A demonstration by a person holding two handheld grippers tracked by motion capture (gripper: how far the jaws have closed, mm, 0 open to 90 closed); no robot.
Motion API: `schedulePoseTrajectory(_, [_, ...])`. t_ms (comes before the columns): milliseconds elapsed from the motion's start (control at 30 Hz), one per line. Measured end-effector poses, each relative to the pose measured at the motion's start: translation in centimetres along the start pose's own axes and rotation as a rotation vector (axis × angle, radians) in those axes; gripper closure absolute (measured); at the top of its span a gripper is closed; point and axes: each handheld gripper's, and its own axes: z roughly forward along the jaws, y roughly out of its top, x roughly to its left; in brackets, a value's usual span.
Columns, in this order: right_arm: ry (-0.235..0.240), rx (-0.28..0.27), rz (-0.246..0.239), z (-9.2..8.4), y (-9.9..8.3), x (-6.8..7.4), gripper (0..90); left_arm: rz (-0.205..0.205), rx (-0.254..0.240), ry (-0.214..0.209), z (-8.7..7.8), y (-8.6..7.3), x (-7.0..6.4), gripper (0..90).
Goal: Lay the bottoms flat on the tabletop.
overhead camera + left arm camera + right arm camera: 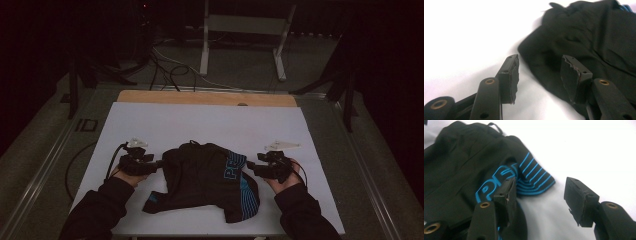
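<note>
A black garment [205, 180] with blue lettering and blue stripes lies crumpled on the white sheet [200, 120]. My left gripper [159, 164] is at the garment's left edge, jaws apart. In the left gripper view the gripper [540, 72] has one pad over the black cloth [586, 37] and the other over bare sheet, with nothing pinched. My right gripper [250, 167] is at the garment's right edge, also open. In the right gripper view the gripper [541, 195] has one jaw above the printed cloth [461, 170], and the striped corner lies just beyond the gap.
The sheet covers a wooden table [205, 97]. Behind it, cables [165, 70] run over the floor and a white stand [240, 30] rises. Dark stand legs [345, 95] flank the table at both sides. Bare sheet lies beyond the garment and along the front edge.
</note>
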Motion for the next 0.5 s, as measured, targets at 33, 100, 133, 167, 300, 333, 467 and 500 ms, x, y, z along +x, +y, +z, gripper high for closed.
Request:
schedulePoseTrajectory(33, [0.003, 0.002, 0.009, 0.5, 0.1, -0.1, 41.8, -0.035, 0.010, -0.003, 0.9, -0.1, 0.4, 49.3])
schedulePoseTrajectory(100, [-0.004, 0.018, 0.052, 2.3, 0.1, -0.6, 41.2, -0.054, 0.017, 0.000, 1.7, -0.2, 0.6, 47.4])
schedulePoseTrajectory(133, [-0.016, 0.030, 0.060, 2.9, 0.0, -0.7, 41.6, -0.063, 0.022, -0.002, 2.1, -0.2, 0.8, 47.2])
schedulePoseTrajectory(167, [-0.026, 0.046, 0.068, 3.4, -0.1, -0.8, 41.5, -0.065, 0.027, 0.008, 2.4, -0.2, 0.9, 47.2])
schedulePoseTrajectory(300, [-0.033, 0.100, 0.096, 5.1, -0.8, -1.1, 44.6, -0.067, 0.047, 0.023, 3.5, -0.3, 1.1, 47.2])
schedulePoseTrajectory(333, [-0.026, 0.114, 0.101, 5.3, -1.0, -1.2, 45.3, -0.068, 0.052, 0.022, 3.7, -0.3, 1.1, 47.3])
schedulePoseTrajectory(467, [-0.028, 0.126, 0.100, 5.9, -1.3, -1.0, 48.3, -0.044, 0.053, 0.033, 3.9, -0.3, 1.1, 49.7])
schedulePoseTrajectory(500, [-0.020, 0.128, 0.101, 5.9, -1.3, -1.0, 50.0, -0.036, 0.052, 0.038, 3.9, -0.3, 1.0, 52.1])
